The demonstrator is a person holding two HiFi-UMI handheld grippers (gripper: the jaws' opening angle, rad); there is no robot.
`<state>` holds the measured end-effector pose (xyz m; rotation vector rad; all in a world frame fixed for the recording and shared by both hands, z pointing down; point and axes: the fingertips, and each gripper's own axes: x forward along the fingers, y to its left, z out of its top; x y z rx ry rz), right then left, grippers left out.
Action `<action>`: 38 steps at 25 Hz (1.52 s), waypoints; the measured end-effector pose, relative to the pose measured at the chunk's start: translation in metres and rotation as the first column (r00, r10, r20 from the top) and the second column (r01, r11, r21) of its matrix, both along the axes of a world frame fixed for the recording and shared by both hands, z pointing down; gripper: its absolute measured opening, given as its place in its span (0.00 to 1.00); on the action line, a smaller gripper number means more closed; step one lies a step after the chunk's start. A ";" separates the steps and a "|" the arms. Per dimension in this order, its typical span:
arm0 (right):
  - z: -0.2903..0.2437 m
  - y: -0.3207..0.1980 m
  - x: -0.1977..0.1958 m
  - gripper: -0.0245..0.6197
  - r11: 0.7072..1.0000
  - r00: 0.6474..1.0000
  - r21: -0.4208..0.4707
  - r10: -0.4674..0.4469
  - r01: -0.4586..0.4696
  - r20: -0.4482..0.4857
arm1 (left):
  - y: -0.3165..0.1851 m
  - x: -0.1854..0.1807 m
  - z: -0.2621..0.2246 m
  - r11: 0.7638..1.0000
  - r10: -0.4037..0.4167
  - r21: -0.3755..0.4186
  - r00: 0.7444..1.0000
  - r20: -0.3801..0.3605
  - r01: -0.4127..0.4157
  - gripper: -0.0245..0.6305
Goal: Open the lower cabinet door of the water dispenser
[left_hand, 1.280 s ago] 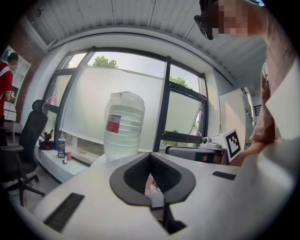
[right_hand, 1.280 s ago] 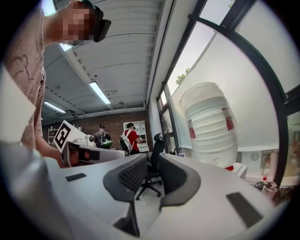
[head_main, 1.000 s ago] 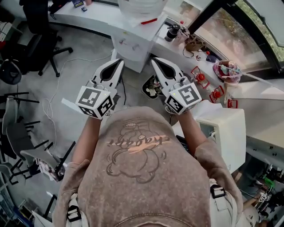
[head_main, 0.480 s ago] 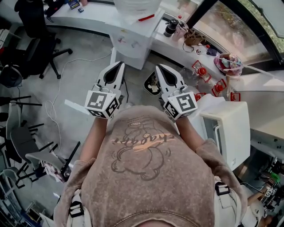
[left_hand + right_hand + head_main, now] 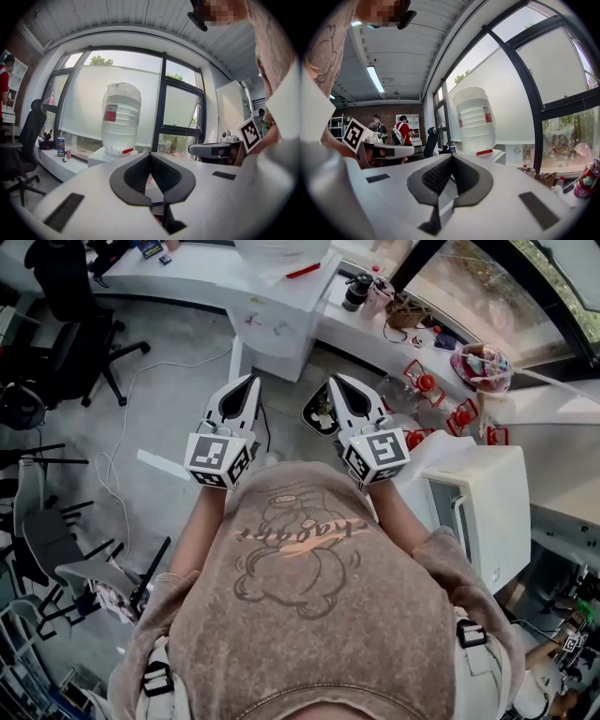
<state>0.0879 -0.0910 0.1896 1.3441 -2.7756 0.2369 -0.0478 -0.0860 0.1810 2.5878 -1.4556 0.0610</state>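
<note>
The water dispenser (image 5: 267, 329) is a tall white box with a big see-through water bottle (image 5: 121, 117) sitting upside down on top. It is at the top middle of the head view, pushed up against a long white counter (image 5: 187, 273). A little red thing (image 5: 303, 271) lies on its top, beside the bottle. It stands straight up, so its long side goes up and down, and its front faces the person across the gray floor. The lower door is hard to see. The head view looks down too steeply, and in both gripper views the jaws cover the bottom part. The left gripper (image 5: 251, 381) and the right gripper (image 5: 335, 382) are held side by side in the air and point at the dispenser, but they are well apart from it. Both have their jaws squeezed together with nothing between them. A dark bin (image 5: 321, 416) full of bits stands on the floor near the foot of the dispenser, under the tip of the right gripper. A white cord (image 5: 122, 427) snakes over the floor on the left. A black office chair (image 5: 80, 306) is farther left, and some red bottles (image 5: 424, 382) and a white machine (image 5: 478, 512) are on the right.
</note>
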 end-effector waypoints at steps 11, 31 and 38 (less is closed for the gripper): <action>0.002 0.004 -0.003 0.05 1.000 1.000 -0.002 -0.004 0.004 0.011 | 0.006 0.003 0.001 1.000 0.000 -0.016 1.000 -0.011 0.000 0.06; 0.000 0.004 -0.011 0.05 1.000 1.000 -0.013 -0.009 0.009 0.003 | 0.002 -0.003 0.005 0.999 -0.034 -0.032 0.999 -0.016 0.034 0.06; 0.003 0.001 -0.010 0.05 1.000 1.000 -0.009 -0.013 0.013 0.000 | 0.000 -0.004 0.006 0.999 -0.041 -0.037 0.999 -0.018 0.040 0.06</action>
